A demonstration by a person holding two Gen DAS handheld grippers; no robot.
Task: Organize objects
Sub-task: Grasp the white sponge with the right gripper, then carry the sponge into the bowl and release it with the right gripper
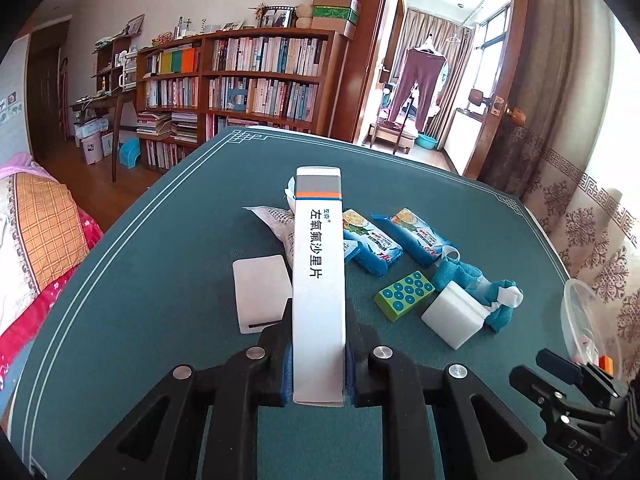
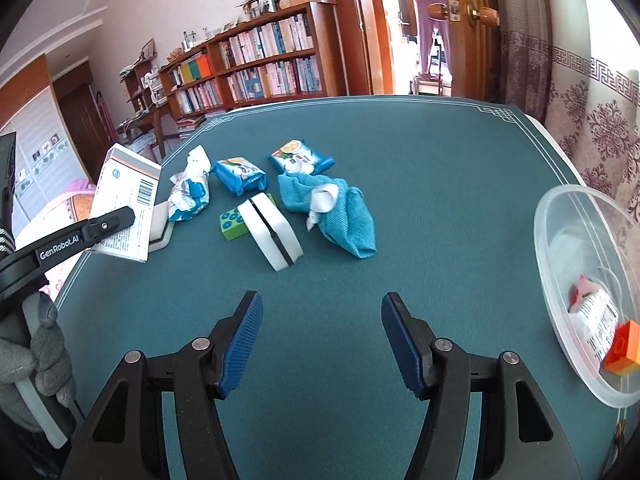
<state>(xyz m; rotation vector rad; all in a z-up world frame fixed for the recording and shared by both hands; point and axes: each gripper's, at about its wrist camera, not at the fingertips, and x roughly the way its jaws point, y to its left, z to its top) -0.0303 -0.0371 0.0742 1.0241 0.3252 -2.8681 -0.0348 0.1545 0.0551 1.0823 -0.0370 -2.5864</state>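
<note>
My left gripper [image 1: 319,354] is shut on a tall white medicine box [image 1: 318,280] and holds it above the green table mat [image 1: 140,280]; the box also shows at the left of the right wrist view [image 2: 126,208]. My right gripper [image 2: 322,340] is open and empty above the mat [image 2: 440,200]. Beyond it lie two blue snack packets [image 2: 240,174], a crumpled white packet [image 2: 190,192], a green dotted block [image 2: 232,222], a white sponge [image 2: 272,234] and a blue cloth [image 2: 344,212]. A clear plastic bowl [image 2: 560,240] at the right holds a sachet [image 2: 596,312] and an orange brick [image 2: 622,346].
A white flat pad [image 1: 260,294] lies on the mat left of the held box. The bowl's rim [image 1: 576,312] shows at the right of the left wrist view. Bookshelves [image 1: 240,76] and a doorway stand behind the table; a bed [image 1: 36,240] is to the left.
</note>
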